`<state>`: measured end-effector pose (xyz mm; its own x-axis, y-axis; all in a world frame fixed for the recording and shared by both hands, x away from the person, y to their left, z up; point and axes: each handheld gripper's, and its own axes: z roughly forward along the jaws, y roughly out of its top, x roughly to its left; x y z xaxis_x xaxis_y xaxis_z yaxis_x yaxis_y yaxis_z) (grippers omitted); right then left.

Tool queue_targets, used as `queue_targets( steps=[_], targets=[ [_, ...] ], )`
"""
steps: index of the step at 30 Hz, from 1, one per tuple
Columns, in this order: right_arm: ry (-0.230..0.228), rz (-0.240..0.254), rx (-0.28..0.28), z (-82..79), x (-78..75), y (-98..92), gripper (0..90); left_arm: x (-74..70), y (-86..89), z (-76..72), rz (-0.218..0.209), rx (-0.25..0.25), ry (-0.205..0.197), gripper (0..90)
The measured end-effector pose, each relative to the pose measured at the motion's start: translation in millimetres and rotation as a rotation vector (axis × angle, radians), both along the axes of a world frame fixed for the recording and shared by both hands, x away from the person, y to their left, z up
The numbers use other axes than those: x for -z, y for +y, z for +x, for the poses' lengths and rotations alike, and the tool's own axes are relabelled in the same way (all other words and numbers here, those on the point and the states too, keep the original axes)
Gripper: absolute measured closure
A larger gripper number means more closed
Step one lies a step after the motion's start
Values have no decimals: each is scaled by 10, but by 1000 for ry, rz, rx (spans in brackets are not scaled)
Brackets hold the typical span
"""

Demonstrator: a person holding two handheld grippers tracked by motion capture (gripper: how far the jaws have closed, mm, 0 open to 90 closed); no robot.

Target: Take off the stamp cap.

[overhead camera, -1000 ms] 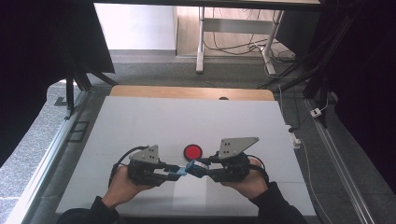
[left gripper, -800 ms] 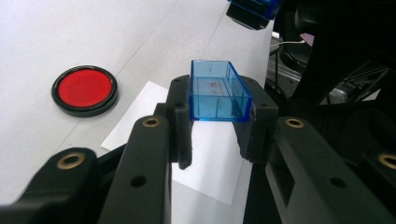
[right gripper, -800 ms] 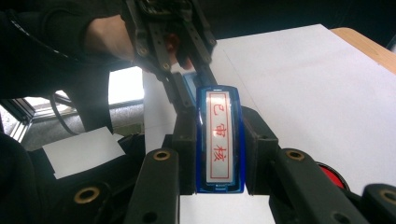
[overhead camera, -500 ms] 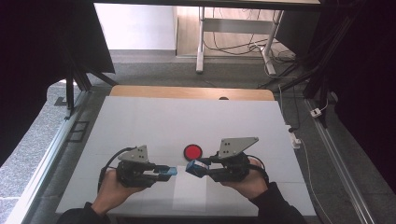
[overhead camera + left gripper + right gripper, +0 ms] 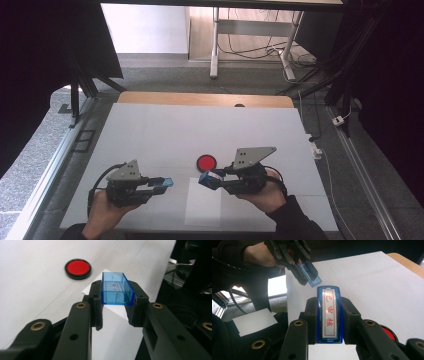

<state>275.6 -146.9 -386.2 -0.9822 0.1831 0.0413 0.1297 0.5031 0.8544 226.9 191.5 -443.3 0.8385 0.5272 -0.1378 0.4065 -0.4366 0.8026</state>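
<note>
Left gripper (image 5: 167,182) clamps the blue cap (image 5: 117,288); right gripper (image 5: 205,180) clamps the stamp body (image 5: 329,317). Red ink pad (image 5: 206,162) sits at stamp's 12 o'clock, paper slip (image 5: 202,202) probably underneath. Keep stamp face level, press pad squarely.

A white table (image 5: 150,130) stands on grey floor (image 5: 165,75), cables (image 5: 250,47) trailing behind it.
</note>
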Motion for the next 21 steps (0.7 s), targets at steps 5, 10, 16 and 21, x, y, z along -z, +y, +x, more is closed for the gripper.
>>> queue_targets(
  steps=[5,10,16,21],
  targets=[
    [-8,-7,6,-1,6,5,710,22,113,-56,-1,-45,-13,688],
    [-9,-11,14,-5,11,9,710,38,185,-100,-15,-62,10,686],
    [-12,-13,30,8,23,7,710,105,279,-199,-3,-75,44,685],
    [-11,-20,45,13,38,13,710,122,353,-268,-11,-111,57,685]
  ],
)
